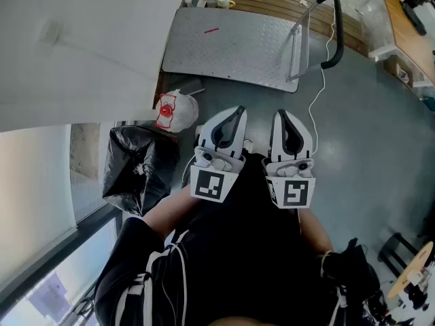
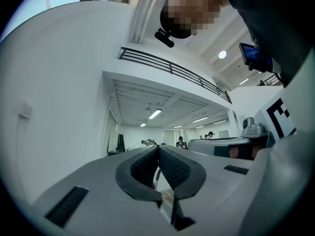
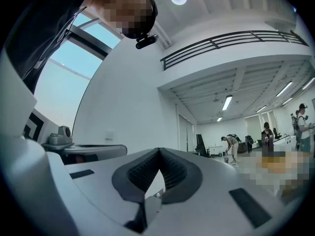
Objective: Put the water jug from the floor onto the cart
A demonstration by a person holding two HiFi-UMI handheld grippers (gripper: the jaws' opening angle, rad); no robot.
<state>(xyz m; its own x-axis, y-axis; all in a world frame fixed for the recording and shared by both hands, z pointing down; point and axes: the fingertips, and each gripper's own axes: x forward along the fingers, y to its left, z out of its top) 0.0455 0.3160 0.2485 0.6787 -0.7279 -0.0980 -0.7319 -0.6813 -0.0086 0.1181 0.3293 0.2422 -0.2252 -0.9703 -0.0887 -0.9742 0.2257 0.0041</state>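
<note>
Closest to me, the white plastic left tongs (image 1: 236, 114) and right tongs (image 1: 284, 116) are both clenched on nothing, ribbed black pads meeting. A rounded, translucent water jug (image 1: 178, 109) with a red label sits on the grey floor (image 1: 367, 114). It is by the near left corner of the diamond-plate metal cart (image 1: 231, 46), apart from both tongs.

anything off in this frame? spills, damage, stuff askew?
Nothing spilled or broken. One oddity: a loose white cable trails over the floor beside the cart, near its handle. The jug sits by a black bag.
</note>
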